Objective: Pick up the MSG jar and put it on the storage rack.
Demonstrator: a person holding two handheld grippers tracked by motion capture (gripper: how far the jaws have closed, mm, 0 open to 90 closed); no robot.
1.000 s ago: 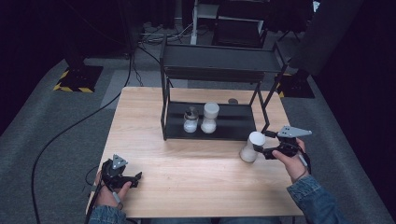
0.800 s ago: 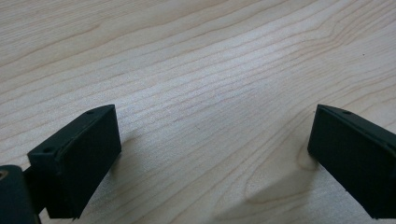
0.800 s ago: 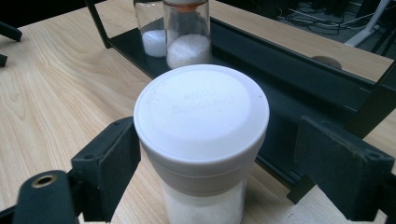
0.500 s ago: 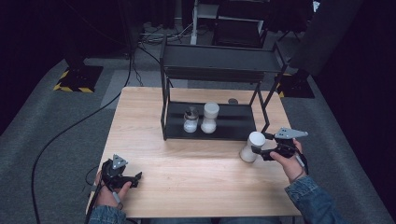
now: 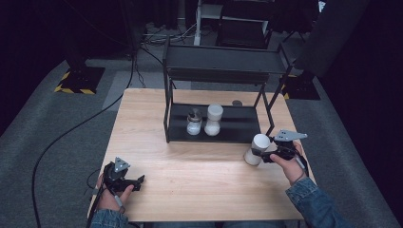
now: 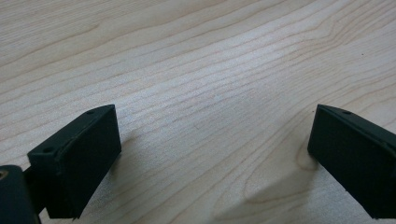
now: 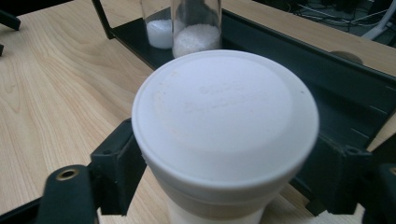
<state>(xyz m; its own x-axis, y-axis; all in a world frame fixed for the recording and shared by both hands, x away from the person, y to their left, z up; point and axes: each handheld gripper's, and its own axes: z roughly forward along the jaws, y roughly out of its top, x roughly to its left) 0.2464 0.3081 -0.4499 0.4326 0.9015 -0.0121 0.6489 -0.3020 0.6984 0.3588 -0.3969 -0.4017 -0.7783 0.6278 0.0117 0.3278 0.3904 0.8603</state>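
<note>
Jar is sitting at four o'clock on the bench, just in front of the rack, and my right tongs have just been closing, now clamping it below its white lid. My left tongs are resting at seven o'clock, standing apart over bare wood.

Hidden and cut-off parts
The white jar's lower body runs off the right gripper view's bottom edge; its wide lid hides the tabletop beneath.
</note>
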